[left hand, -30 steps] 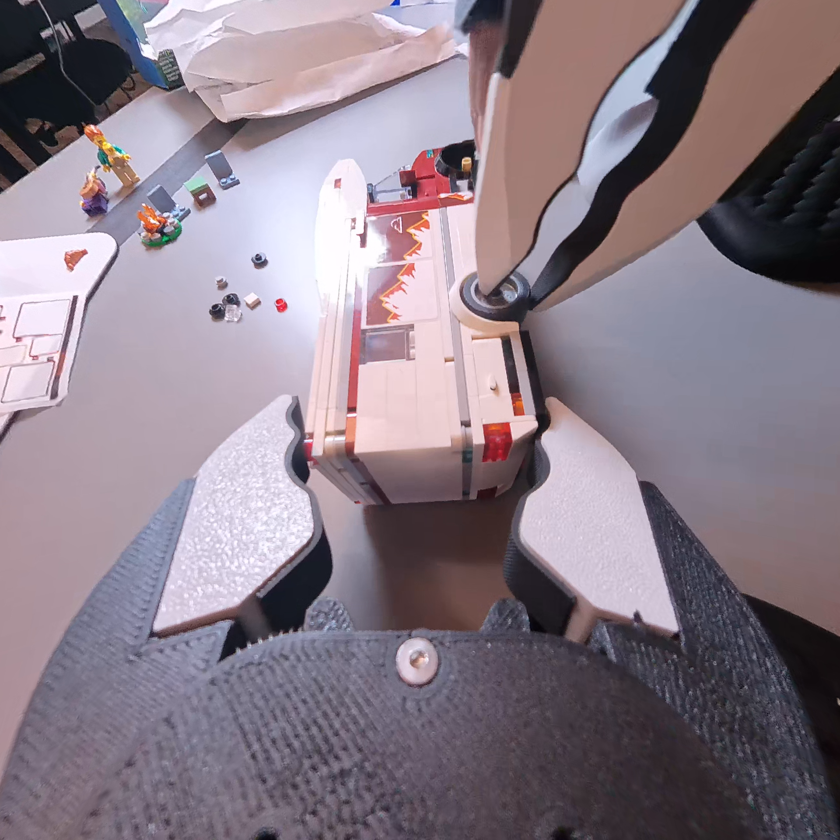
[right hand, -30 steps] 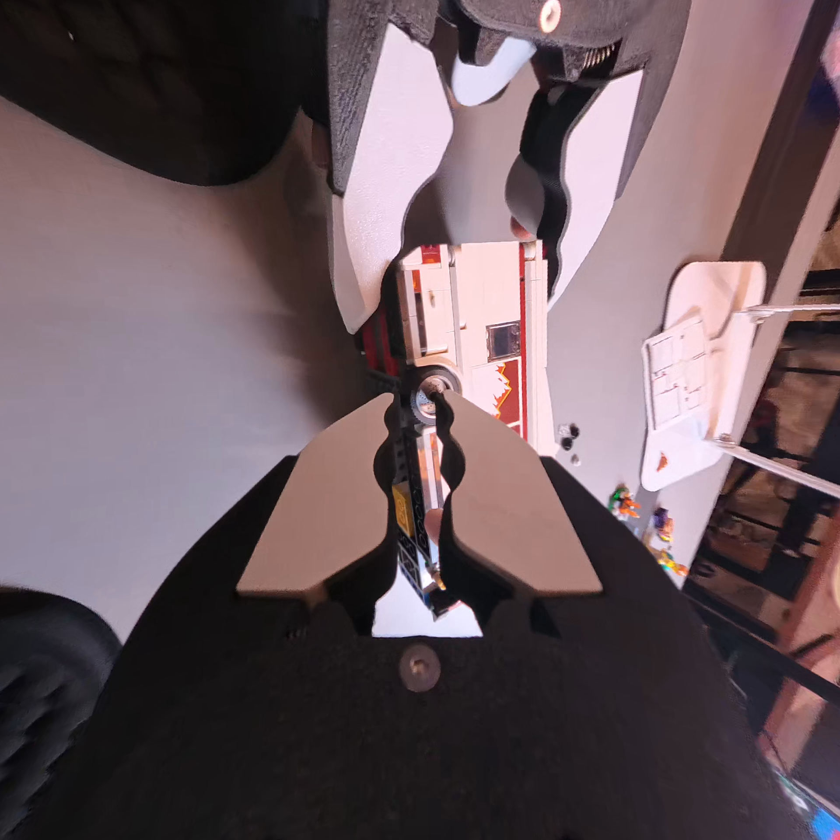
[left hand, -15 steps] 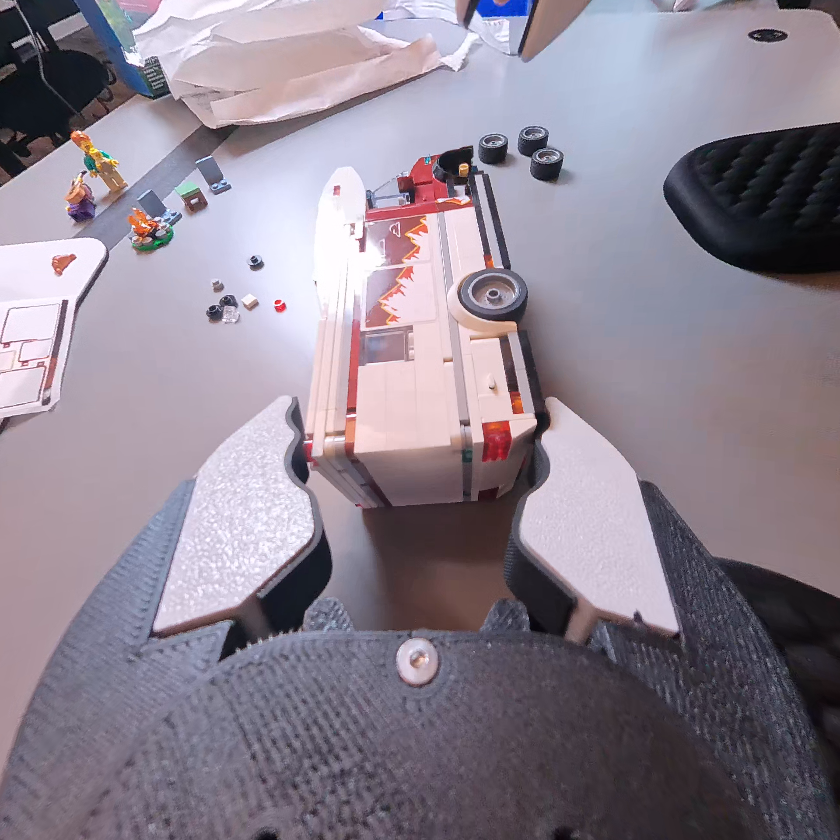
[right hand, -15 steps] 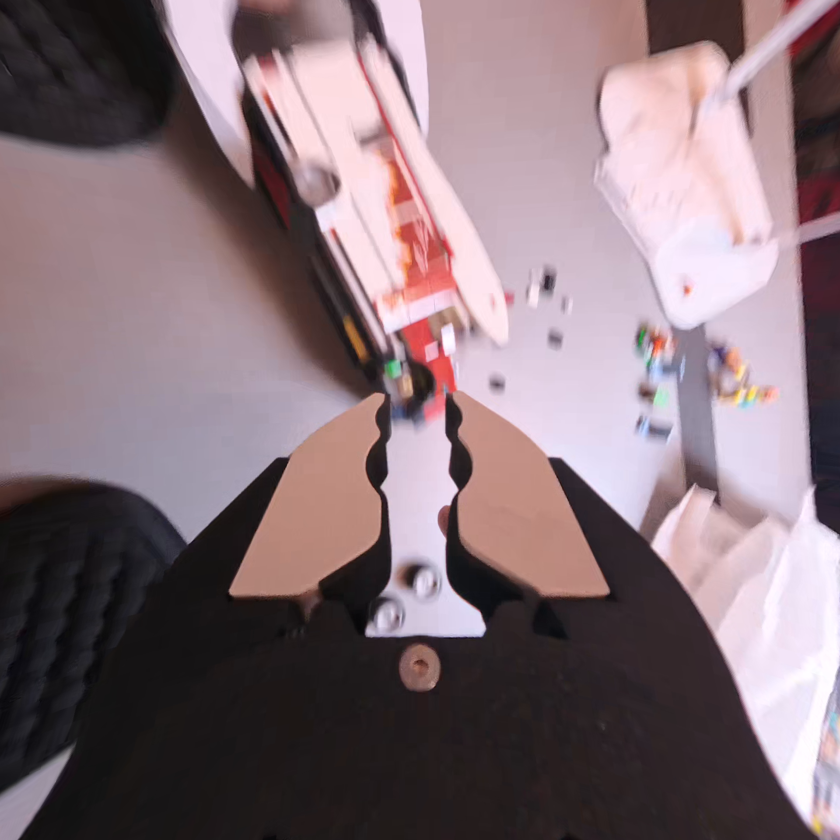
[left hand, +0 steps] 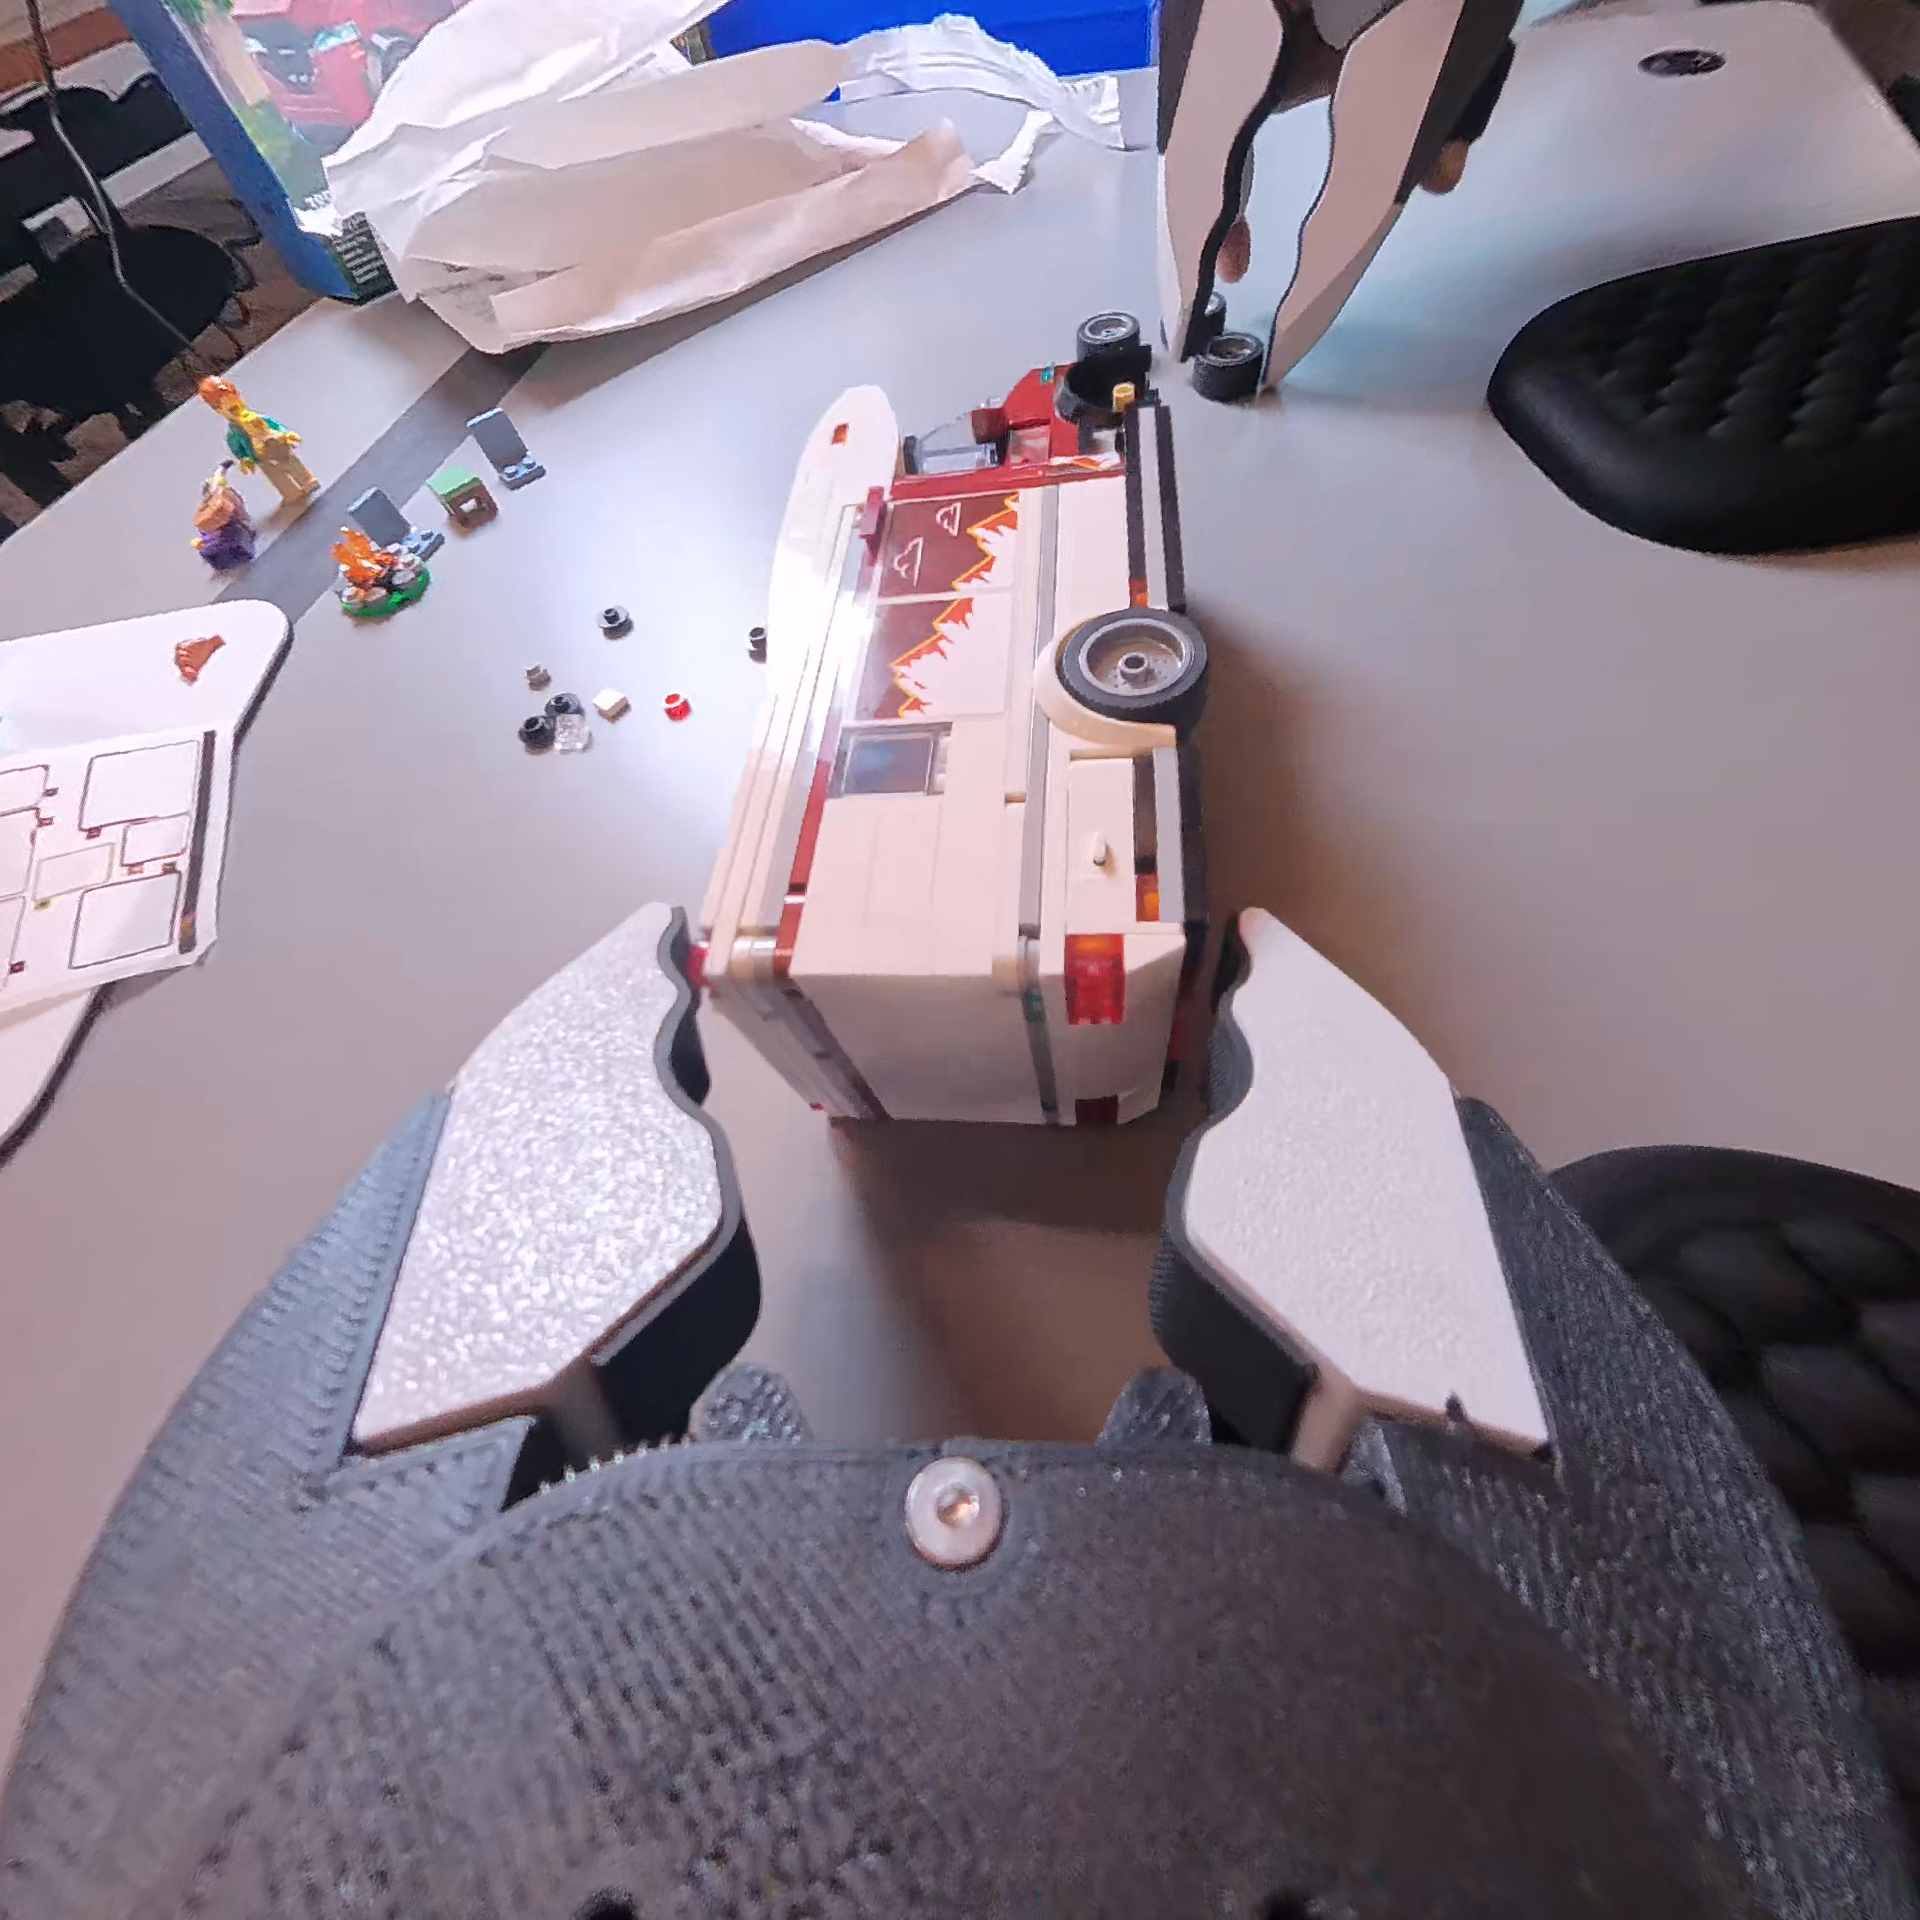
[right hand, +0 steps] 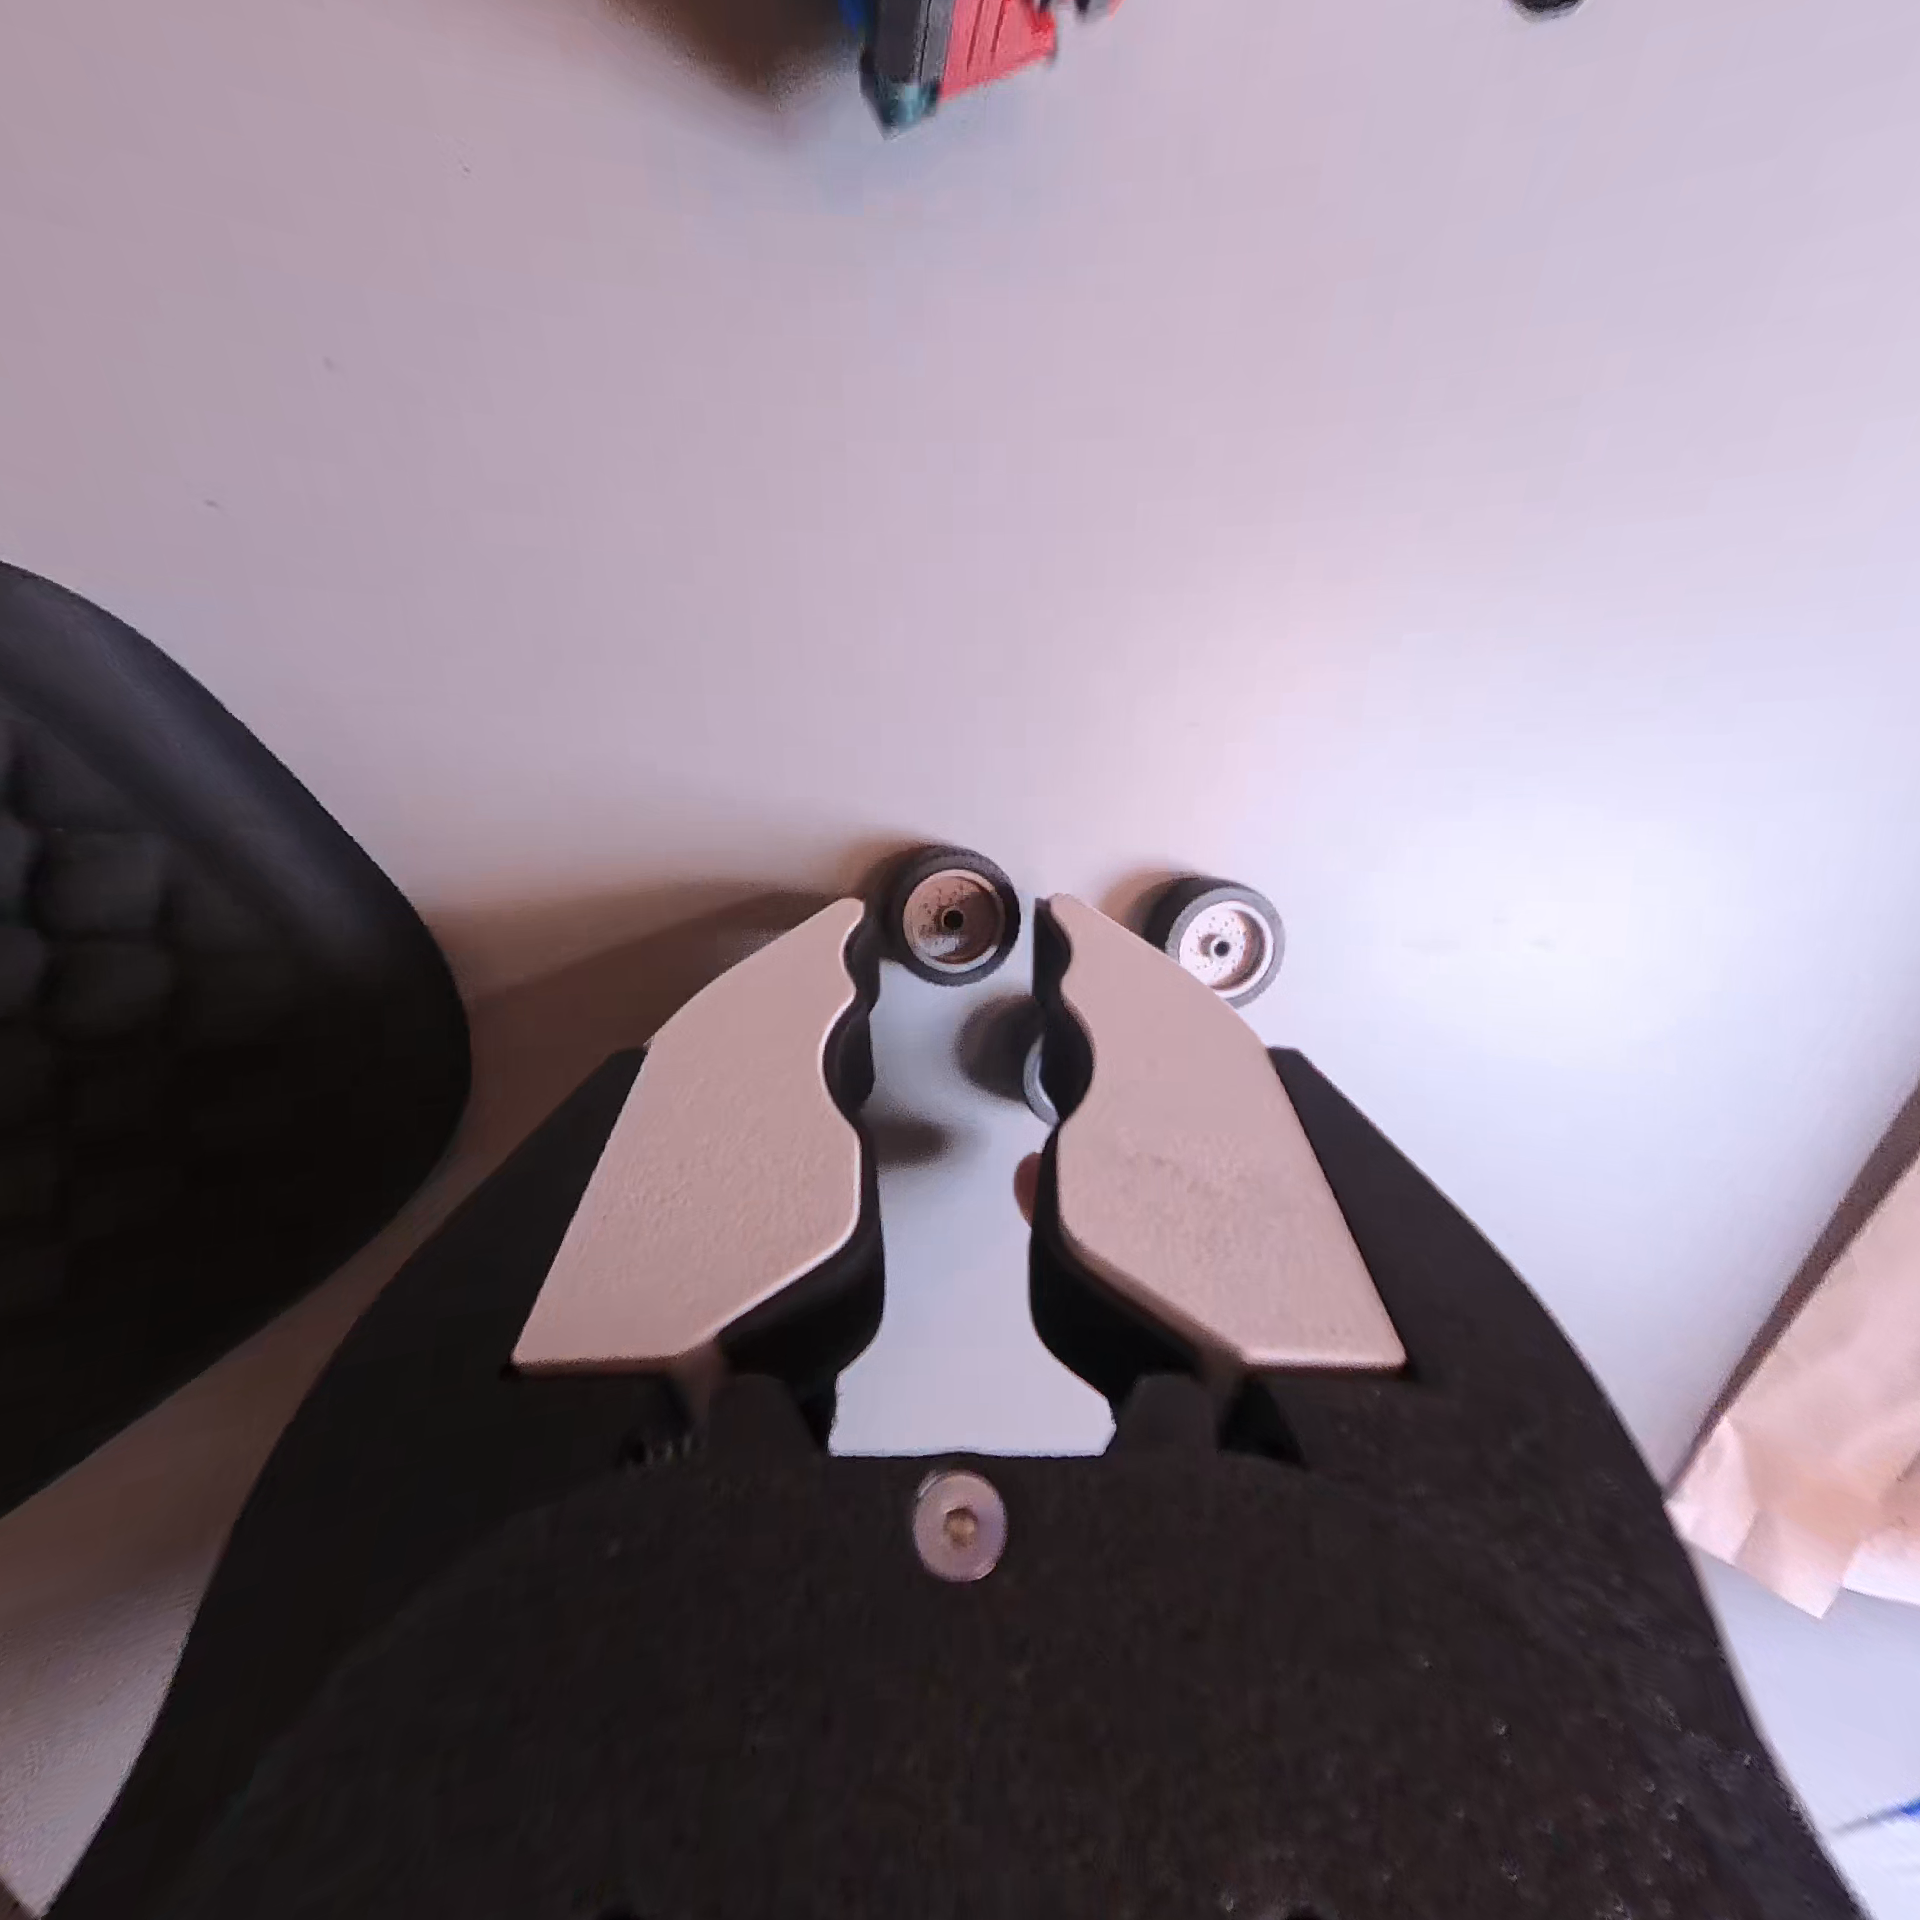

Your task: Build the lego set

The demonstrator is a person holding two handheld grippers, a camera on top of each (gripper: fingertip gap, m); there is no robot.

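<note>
Left gripper [left hand: 951, 997]: fingers wide, bracketing the rear end of the toy van [left hand: 935, 831], which lies on its side at frame centre; both pads appear to press on it. Right gripper [right hand: 954, 909]: fingers narrow, gripping nothing, tips either side of a loose wheel [right hand: 951, 925] on the table [right hand: 935, 468]. A second wheel [right hand: 1224, 940] sits just right of it.

The toy brick camper van [left hand: 966, 831] is white with dark red stripes and an orange zigzag flame pattern on its side. Its fitted wheel [left hand: 1138, 665] has a black tyre and grey hub. The table [left hand: 1455, 779] is plain grey.
</note>
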